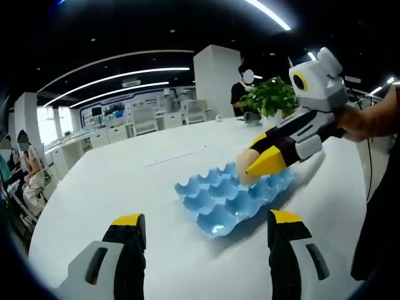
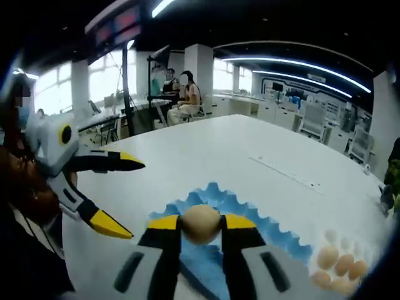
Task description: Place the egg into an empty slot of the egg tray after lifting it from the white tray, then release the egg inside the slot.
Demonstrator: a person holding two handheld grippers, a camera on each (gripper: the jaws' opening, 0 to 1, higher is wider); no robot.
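The egg (image 2: 200,224) is a light, brittle thing with a smooth, curved shell, so I judge it will crack under a hard squeeze and slip from a loose one; the safest hold is across its widest part, pad against pad, with just enough pressure to stop it rolling. That is how it sits now: the right gripper (image 2: 200,222) has its yellow-tipped jaws closed on the egg's two sides, the shell bulging out between them. The egg is pale tan, matte and plain. In the right gripper view it hangs above the blue egg tray (image 2: 256,232), whose scalloped cups look empty, and in the left gripper view it is low over the far side of the tray (image 1: 215,203), close to a cup though I cannot tell if it touches. More eggs (image 2: 340,265) lie off to the tray's side. The left gripper (image 1: 206,225) stands open, holding nothing, near the tray above the white table (image 1: 125,181).
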